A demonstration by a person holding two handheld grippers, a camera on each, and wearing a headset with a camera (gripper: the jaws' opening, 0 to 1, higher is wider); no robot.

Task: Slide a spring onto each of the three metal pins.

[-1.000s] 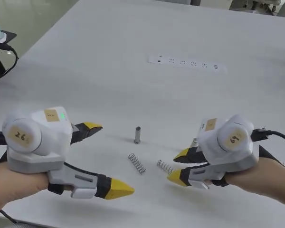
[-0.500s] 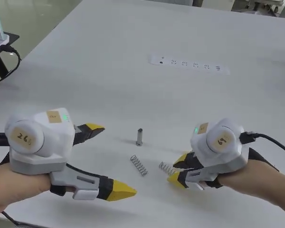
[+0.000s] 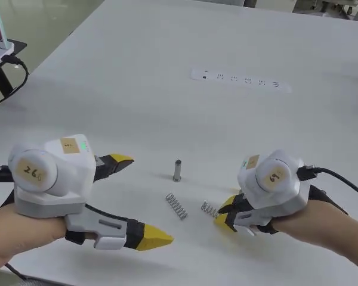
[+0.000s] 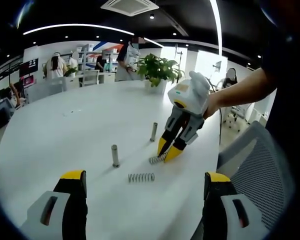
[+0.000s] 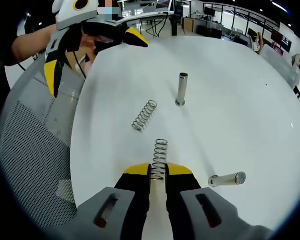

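One spring point(image 5: 160, 151) newly in right gripper point(image 5: 158, 170)

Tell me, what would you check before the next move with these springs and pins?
1. Right gripper shut on the held spring: ok.
2. Held spring lifted off the table: not ok, it seems to lie flat.
3. Upright pin standing and bare: ok.
4. Left gripper open, holding nothing: ok.
5. Loose spring lying apart from both grippers: ok.
6. All three pins found: cannot tell.
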